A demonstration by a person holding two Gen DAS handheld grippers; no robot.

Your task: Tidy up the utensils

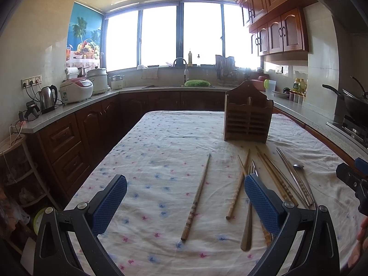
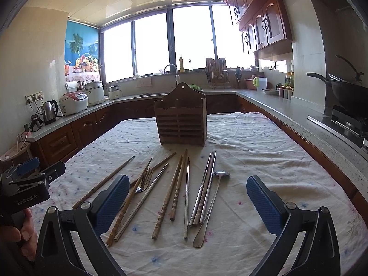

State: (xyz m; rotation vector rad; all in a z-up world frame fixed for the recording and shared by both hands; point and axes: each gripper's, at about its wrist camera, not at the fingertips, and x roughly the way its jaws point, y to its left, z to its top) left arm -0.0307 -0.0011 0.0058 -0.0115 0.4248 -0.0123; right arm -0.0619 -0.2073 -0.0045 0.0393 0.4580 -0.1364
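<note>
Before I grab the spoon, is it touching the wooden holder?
Apart. The right wrist view shows bare tablecloth between the spoon bowl and the holder standing behind it.

Your left wrist camera looks low across the table (image 1: 161,138) toward the windows, the wooden holder (image 1: 247,117) right of centre. Your right wrist camera faces the same way from further right, holder (image 2: 181,119) centred; both share the scattered utensils.
</note>
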